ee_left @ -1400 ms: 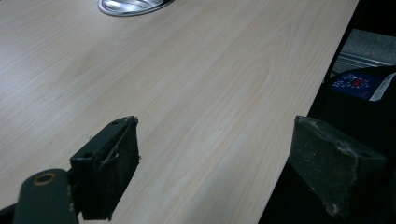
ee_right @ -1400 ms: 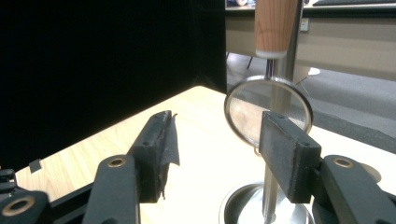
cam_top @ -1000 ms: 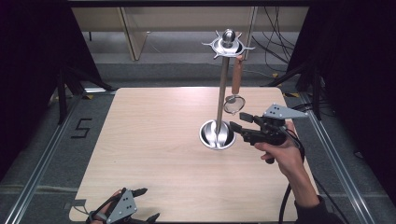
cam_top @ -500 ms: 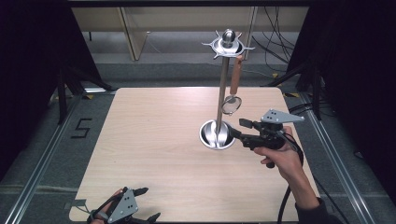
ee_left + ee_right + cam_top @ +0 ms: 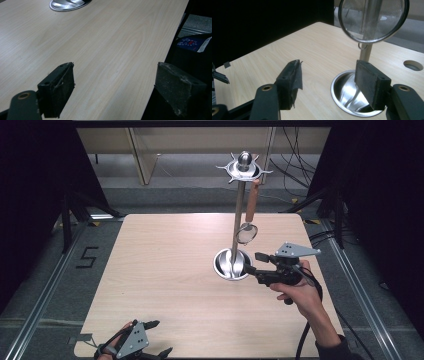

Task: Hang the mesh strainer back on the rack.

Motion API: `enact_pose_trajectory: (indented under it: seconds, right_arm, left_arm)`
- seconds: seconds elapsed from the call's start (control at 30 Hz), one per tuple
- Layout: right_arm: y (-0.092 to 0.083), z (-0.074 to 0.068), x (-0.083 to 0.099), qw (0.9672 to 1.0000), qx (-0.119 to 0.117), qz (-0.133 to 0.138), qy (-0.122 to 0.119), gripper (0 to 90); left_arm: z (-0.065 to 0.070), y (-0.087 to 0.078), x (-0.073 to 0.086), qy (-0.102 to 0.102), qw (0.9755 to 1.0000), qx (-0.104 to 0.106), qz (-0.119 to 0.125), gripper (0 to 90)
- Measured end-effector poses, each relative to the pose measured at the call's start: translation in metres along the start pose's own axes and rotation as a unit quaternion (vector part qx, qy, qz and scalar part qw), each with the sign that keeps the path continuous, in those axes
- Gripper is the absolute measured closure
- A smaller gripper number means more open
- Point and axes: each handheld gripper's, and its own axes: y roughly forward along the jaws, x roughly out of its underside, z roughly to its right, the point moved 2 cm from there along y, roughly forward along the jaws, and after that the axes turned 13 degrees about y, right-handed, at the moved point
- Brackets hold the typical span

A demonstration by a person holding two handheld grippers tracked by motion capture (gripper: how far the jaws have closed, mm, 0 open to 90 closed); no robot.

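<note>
Strainer (image 5: 247,233) hangs upright on stand (image 5: 239,215), just above and beyond right gripper (image 5: 253,262), jaws just opened, empty. Left gripper (image 5: 159,338) open, near edge, far off.

Light wood table (image 5: 165,270), grey floor (image 5: 55,270) w/ metal rails (image 5: 37,300), dark surrounds

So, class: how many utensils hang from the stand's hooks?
1. A strainer with a wooden handle hangs from a hook on the right side of the stand, its mesh bowl above the stand's base. The other hooks look bare, though the far ones are hard to see.
</note>
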Motion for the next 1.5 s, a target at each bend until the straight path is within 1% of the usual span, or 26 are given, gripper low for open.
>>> enact_pose_trajectory:
  seconds: [0.13,0.17,0.23,0.3,0.33,0.4,0.43,0.5,0.53,0.57,0.6,0.67,0.7,0.73,0.77,0.8,0.83,0.9,1.07,1.1,1.17,1.27,1.3,1.43,1.47,1.5]
  right_arm:
    - [0.003,-0.004,0.004,0.9999,-0.003,-0.011,0.002,37.1]
    - [0.005,-0.006,0.006,1.0,-0.001,-0.001,0.006,37.1]
    - [0.006,-0.006,0.007,0.9998,-0.008,-0.012,-0.011,36.8]
    - [0.008,-0.008,0.01,0.9997,-0.012,-0.02,-0.002,36.3]
    - [0.009,-0.009,0.012,0.9996,-0.009,-0.025,0.003,35.6]
    - [0.012,-0.007,0.013,0.9997,-0.005,-0.022,-0.006,34.9]
    - [0.012,-0.008,0.015,0.9996,-0.003,-0.029,0.004,34.9]
    - [0.015,-0.007,0.018,0.9995,-0.006,-0.03,0.002,34.3]
    - [0.016,-0.008,0.021,0.9994,-0.003,-0.033,0.012,34.1]
    - [0.017,-0.005,0.022,0.9992,0.0,-0.04,-0.003,34.0]
    - [0.018,-0.006,0.025,0.9989,-0.003,-0.046,0.007,33.9]
    - [0.021,-0.005,0.029,0.9988,-0.001,-0.048,0.004,33.8]
    - [0.021,-0.003,0.03,0.9985,0.004,-0.054,-0.008,33.7]
    - [0.021,-0.004,0.032,0.9983,0.004,-0.057,0.004,33.6]
    - [0.023,-0.003,0.033,0.9981,0.0,-0.061,-0.006,33.4]
    - [0.023,-0.005,0.035,0.9981,0.003,-0.061,0.007,33.4]
    - [0.023,-0.004,0.036,0.9978,0.003,-0.066,0.001,33.4]
    - [0.023,-0.004,0.037,0.9979,0.014,-0.063,0.002,33.4]
    - [0.025,-0.005,0.042,0.9976,0.009,-0.069,0.005,33.2]
    - [0.026,-0.005,0.043,0.9975,-0.001,-0.07,0.006,33.2]
    - [0.026,-0.003,0.043,0.9976,0.008,-0.067,-0.011,33.1]
    - [0.026,-0.005,0.047,0.9968,0.004,-0.08,-0.002,32.8]
    - [0.026,-0.003,0.048,0.997,0.007,-0.076,-0.011,32.8]
    - [0.025,-0.003,0.055,0.9961,0.006,-0.088,0.002,32.8]
    - [0.025,-0.001,0.055,0.9967,0.011,-0.079,-0.01,32.8]
    - [0.024,0.0,0.057,0.9962,0.011,-0.086,-0.002,32.8]
  left_arm:
    - [0.0,-0.001,0.0,-0.003,1.0,0.003,-0.001,15.2]
    - [0.0,-0.001,0.001,-0.003,1.0,0.003,-0.002,15.2]
    - [0.0,-0.001,0.0,-0.001,1.0,0.002,-0.001,15.2]
    - [0.0,-0.001,0.001,-0.001,1.0,0.002,-0.002,15.2]
    - [0.0,-0.001,0.001,-0.002,1.0,0.002,-0.002,15.2]
    - [0.0,-0.001,0.001,-0.001,1.0,0.001,-0.002,15.2]
    - [0.0,-0.001,0.0,-0.001,1.0,0.001,-0.001,15.2]
    - [0.0,-0.001,0.001,-0.001,1.0,0.001,-0.002,15.2]
    - [0.0,-0.001,0.001,-0.001,1.0,0.001,-0.002,15.2]
    - [0.0,-0.001,0.001,-0.002,1.0,0.001,-0.003,15.2]
    - [0.0,-0.001,0.001,0.001,1.0,-0.004,-0.002,15.2]
    - [0.0,-0.001,0.001,-0.002,1.0,0.001,-0.004,15.2]
    - [0.0,-0.001,0.001,0.0,1.0,-0.003,-0.002,15.2]
    - [0.0,-0.001,0.001,0.001,1.0,-0.004,-0.002,15.2]
    - [0.0,-0.001,0.001,0.001,1.0,-0.003,-0.002,15.2]
    - [0.0,-0.001,0.001,0.001,1.0,-0.003,-0.003,15.2]
    - [0.0,-0.001,0.001,0.001,1.0,-0.003,-0.003,15.2]
    - [0.0,-0.001,0.001,0.0,1.0,-0.003,-0.002,15.2]
    - [0.0,-0.001,0.001,0.002,1.0,-0.004,-0.003,15.2]
    - [0.0,-0.001,0.001,0.001,1.0,-0.003,-0.003,15.2]
    - [0.0,-0.001,0.001,0.001,1.0,-0.004,-0.002,15.2]
    - [0.0,-0.001,0.001,0.001,1.0,-0.004,-0.002,15.2]
    - [0.0,-0.001,0.001,0.001,1.0,-0.004,-0.002,15.2]
    - [0.0,-0.001,0.001,0.002,1.0,-0.003,-0.003,15.2]
    - [0.0,-0.001,0.001,0.002,1.0,-0.004,-0.003,15.2]
    - [0.0,-0.001,0.001,0.002,1.0,-0.003,-0.003,15.3]
